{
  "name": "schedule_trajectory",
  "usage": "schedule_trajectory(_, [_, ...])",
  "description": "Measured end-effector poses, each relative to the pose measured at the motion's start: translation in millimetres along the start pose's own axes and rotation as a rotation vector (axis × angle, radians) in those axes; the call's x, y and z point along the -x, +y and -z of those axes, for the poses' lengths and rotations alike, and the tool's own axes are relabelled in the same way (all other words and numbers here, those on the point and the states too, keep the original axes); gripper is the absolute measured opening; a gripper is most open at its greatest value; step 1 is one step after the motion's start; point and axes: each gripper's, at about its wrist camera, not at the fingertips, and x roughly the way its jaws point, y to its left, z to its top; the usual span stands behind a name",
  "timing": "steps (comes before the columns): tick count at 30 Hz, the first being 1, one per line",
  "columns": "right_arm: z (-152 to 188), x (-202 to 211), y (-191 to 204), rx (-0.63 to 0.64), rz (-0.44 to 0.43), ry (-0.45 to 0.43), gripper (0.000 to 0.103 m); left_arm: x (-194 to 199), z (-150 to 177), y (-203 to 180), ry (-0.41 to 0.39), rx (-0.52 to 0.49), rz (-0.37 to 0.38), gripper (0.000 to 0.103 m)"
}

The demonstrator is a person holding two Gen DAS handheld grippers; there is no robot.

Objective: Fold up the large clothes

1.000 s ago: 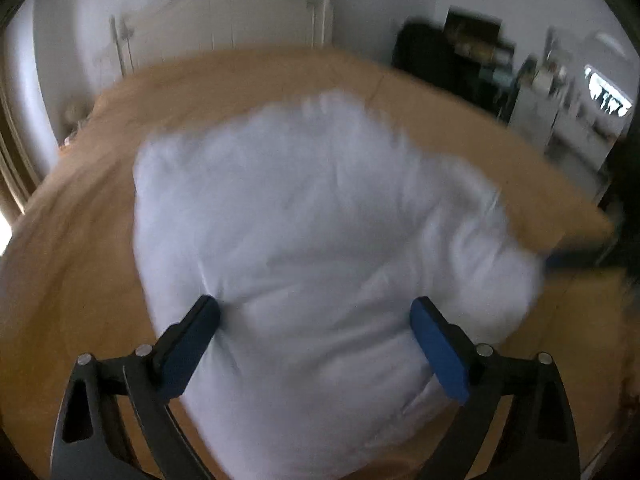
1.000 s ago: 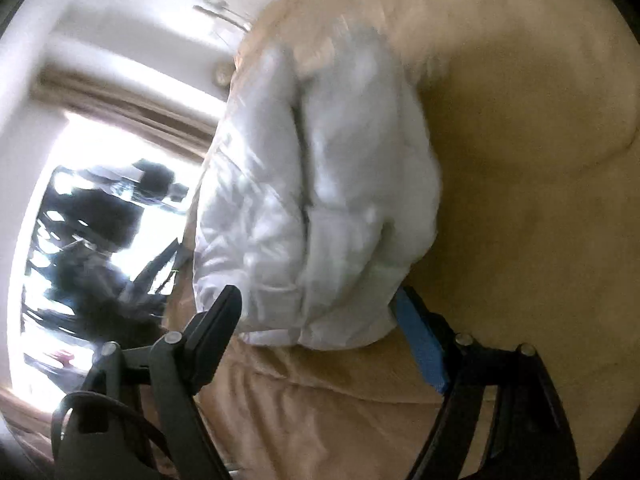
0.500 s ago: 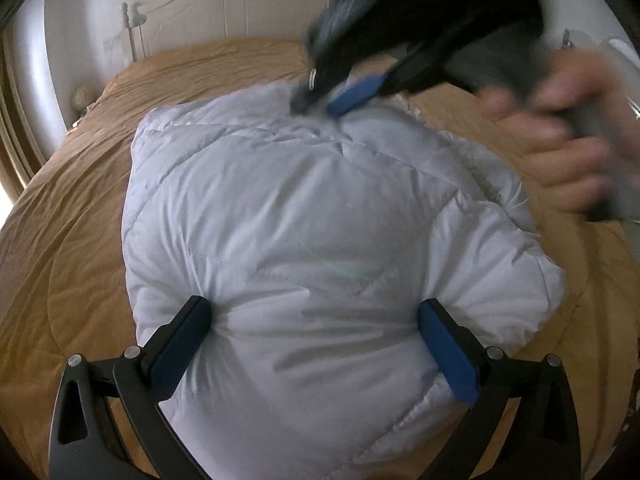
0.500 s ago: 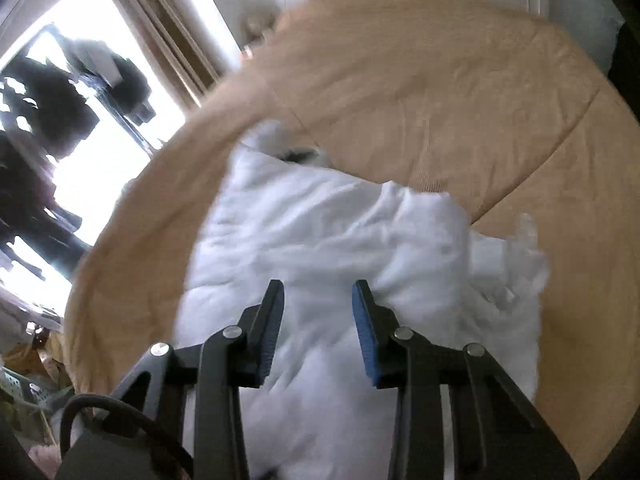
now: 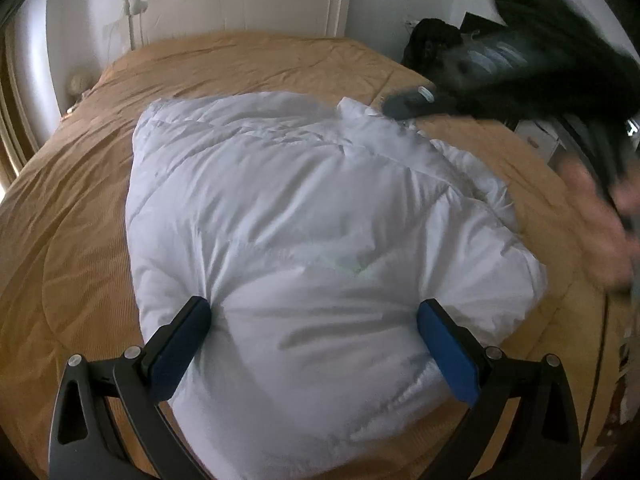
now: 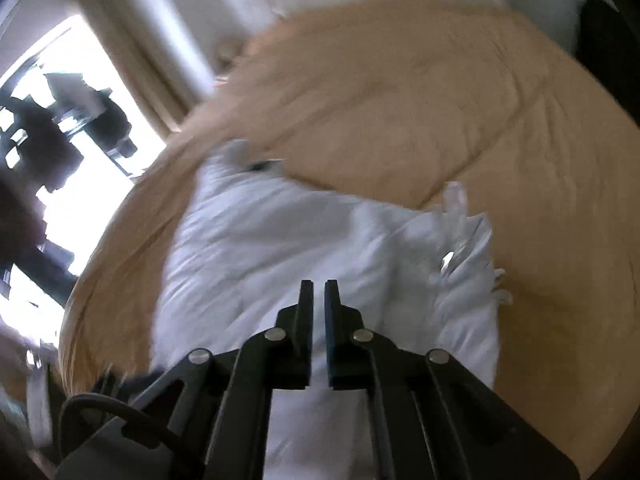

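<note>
The big bed (image 5: pixel 248 60) with its tan cover fills most of both views, and a white headboard (image 5: pixel 240 0) stands at the top of the left view. The puffy white coat (image 5: pixel 304 240) lies in a folded heap in the middle of the bed, filling the center of the left view and the lower middle of the right view (image 6: pixel 280 248).

Half a second ago the right tongs hung over the top of the coat with a gap between the blue pads. Now they have swung off to the upper right of the left view (image 5: pixel 408 106), dark and blurry, with the tip just at the coat's far edge. In their own view the right tongs (image 6: pixel 319 292) are almost closed, with only a thin slit left between the pads. Nothing is caught in them; the coat is below them.

The left tongs (image 5: pixel 316 312) have stayed the same: spread wide at the bottom of the frame, both pads resting on the near end of the coat, gripping nothing.
</note>
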Motion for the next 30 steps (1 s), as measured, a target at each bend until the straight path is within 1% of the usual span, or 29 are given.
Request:
schedule_trajectory(2, [21,2,12,0.032,-0.017,0.028,0.007,6,4,2,0.000,0.015,0.014,0.102])
schedule_trajectory(3, [34,-6,12,0.038,0.000,0.068,0.007,10,9,4,0.005,0.025,0.025,0.102])
schedule_trajectory(4, [49,-20,9,0.040,0.043,0.117,0.006,13,12,5,0.010,0.034,0.035,0.102])
schedule_trajectory(5, [56,-26,4,0.031,0.053,0.127,0.006,16,16,7,0.017,0.045,0.045,0.102])
schedule_trajectory(6, [66,-34,-3,0.010,0.044,0.129,0.004,19,20,10,0.027,0.057,0.048,0.102])
schedule_trajectory(8, [72,-39,-16,-0.037,0.024,0.115,0.004,25,23,16,0.043,0.102,0.061,0.100])
schedule_trajectory(10, [72,-37,-27,-0.111,-0.014,0.117,0.004,37,24,35,0.043,0.216,0.088,0.098])
schedule_trajectory(11, [72,-36,-28,-0.115,-0.009,0.115,0.004,41,22,42,0.031,0.252,0.088,0.098])
schedule_trajectory(12, [73,-30,-27,-0.112,0.015,0.104,0.004,49,17,52,0.000,0.296,0.069,0.098])
schedule_trajectory(14, [78,-11,-18,-0.085,0.062,0.068,0.007,52,7,63,-0.029,0.324,0.014,0.099])
schedule_trajectory(15, [81,-1,-11,-0.072,0.085,0.046,0.009,51,3,65,-0.036,0.327,-0.002,0.098])
schedule_trajectory(16, [86,13,0,-0.046,0.110,0.014,0.009,49,3,64,-0.035,0.326,-0.006,0.099])
schedule_trajectory(17, [89,18,12,-0.013,0.126,-0.010,0.010,45,4,64,-0.022,0.327,-0.013,0.099])
schedule_trajectory(18, [93,25,21,0.021,0.140,-0.027,0.013,35,7,62,0.013,0.326,-0.012,0.099])
schedule_trajectory(19, [97,30,29,0.051,0.153,-0.031,0.020,27,10,60,0.046,0.317,-0.011,0.099])
schedule_trajectory(20, [102,30,36,0.072,0.163,-0.025,0.031,23,15,56,0.067,0.306,-0.016,0.099])
schedule_trajectory(21, [108,27,39,0.093,0.174,0.004,0.034,17,21,53,0.086,0.293,-0.017,0.100])
schedule_trajectory(22, [115,21,38,0.106,0.187,0.030,0.034,12,27,50,0.101,0.288,-0.003,0.101])
schedule_trajectory(25, [132,27,24,0.091,0.199,0.069,0.034,-1,39,44,0.170,0.282,0.033,0.101])
schedule_trajectory(27, [134,33,19,0.057,0.181,0.069,0.034,-7,46,39,0.209,0.267,0.043,0.101])
schedule_trajectory(30, [133,58,12,0.007,0.147,0.023,0.034,-5,50,34,0.213,0.232,0.035,0.099])
